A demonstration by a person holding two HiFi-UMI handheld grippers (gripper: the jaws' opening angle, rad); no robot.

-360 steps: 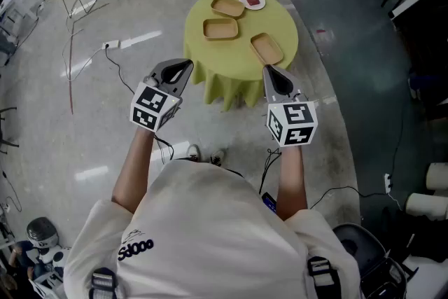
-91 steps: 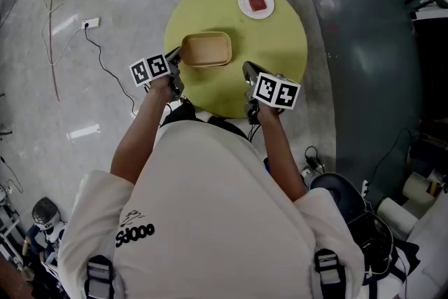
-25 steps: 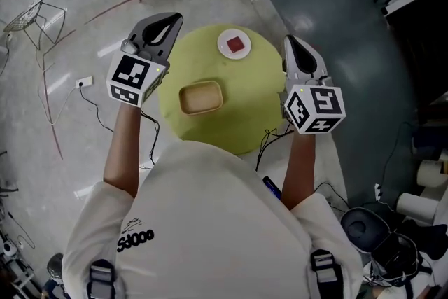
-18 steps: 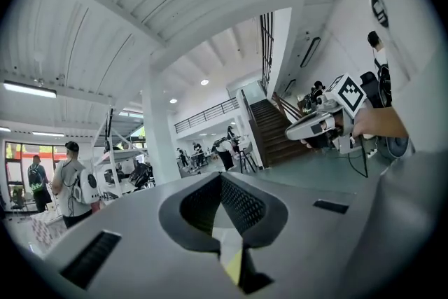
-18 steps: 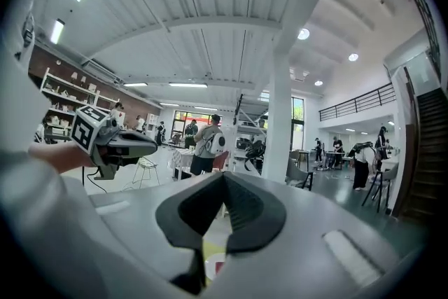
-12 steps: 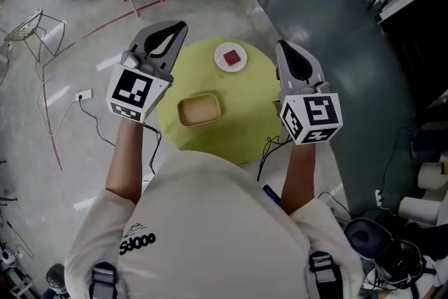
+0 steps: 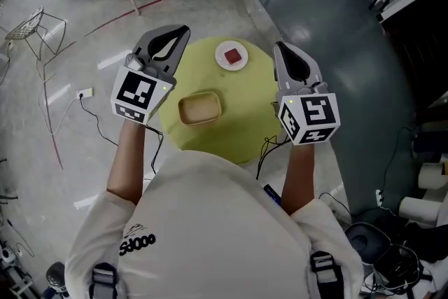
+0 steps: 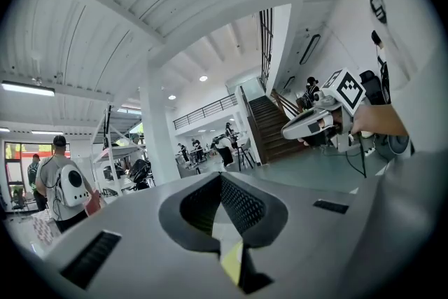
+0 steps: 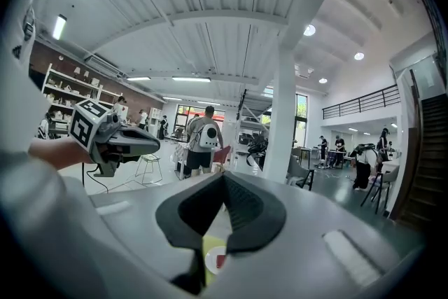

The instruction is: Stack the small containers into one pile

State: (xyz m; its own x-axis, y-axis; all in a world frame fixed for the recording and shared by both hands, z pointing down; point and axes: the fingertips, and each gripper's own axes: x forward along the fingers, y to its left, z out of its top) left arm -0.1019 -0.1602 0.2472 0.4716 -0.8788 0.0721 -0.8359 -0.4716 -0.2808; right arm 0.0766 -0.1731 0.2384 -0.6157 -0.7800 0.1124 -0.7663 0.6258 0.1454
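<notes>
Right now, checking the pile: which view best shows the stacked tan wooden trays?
Head view: the stacked tan wooden trays sit whole on the round yellow table. Both gripper views show only slivers of table, no trays.

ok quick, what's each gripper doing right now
Left gripper: jaws shut, holding nothing.
Right gripper: jaws shut, holding nothing.

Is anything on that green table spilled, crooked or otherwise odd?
Nothing stands out. The containers sit level in one pile on the table, and the white plate lies flat, apart from it.
</notes>
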